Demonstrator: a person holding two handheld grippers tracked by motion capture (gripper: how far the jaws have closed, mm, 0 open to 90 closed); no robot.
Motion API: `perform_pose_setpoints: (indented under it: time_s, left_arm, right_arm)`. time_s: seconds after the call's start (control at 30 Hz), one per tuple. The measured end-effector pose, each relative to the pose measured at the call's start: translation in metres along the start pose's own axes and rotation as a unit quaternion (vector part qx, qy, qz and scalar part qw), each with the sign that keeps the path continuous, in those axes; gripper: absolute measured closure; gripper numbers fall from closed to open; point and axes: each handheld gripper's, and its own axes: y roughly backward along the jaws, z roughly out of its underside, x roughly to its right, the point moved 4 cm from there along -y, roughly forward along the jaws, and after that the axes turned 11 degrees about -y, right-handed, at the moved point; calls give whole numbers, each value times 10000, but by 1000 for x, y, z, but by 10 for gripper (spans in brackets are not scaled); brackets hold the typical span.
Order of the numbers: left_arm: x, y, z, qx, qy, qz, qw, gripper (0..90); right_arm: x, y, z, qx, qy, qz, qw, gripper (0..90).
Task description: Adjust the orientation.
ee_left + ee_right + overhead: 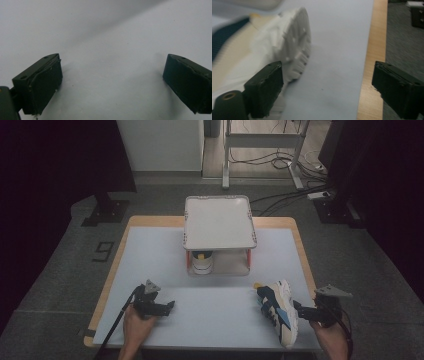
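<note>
A white, blue and beige sneaker [277,312] lies on the pale blue mat [220,315] at the front right, its white sole [289,47] turned toward my right gripper [299,309]. That gripper [327,82] is open. In the right gripper view the sole's edge sits close by the left jaw and a wide gap separates it from the other jaw. A second shoe [202,262] stands under the white raised tray [220,222]. My left gripper [170,306] rests low over the mat at the front left, open [111,82], with nothing between its jaws.
The raised tray stands on red legs at the back middle of the table. The table's wooden edge [372,50] runs close beside the right gripper, with dark floor [402,32] beyond it. A black stand base [107,212] and cables lie on the floor behind the table.
</note>
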Motion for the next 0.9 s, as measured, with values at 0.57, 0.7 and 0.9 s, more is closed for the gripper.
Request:
perform_pose_setpoints:
  time_s: [0.57,0.7,0.9]
  left_arm:
    - [0,0,0,-1,1,1,10000,22]
    - [0,0,0,0,-1,-1,10000,22]
    - [0,0,0,-1,1,1,10000,22]
  right_arm:
    - [-6,-19,-35,143,-3,-268,9995,51]
    - [14,-11,-31,185,-163,-130,9996,58]
    - [50,-9,-22,31,-347,203,9992,101]
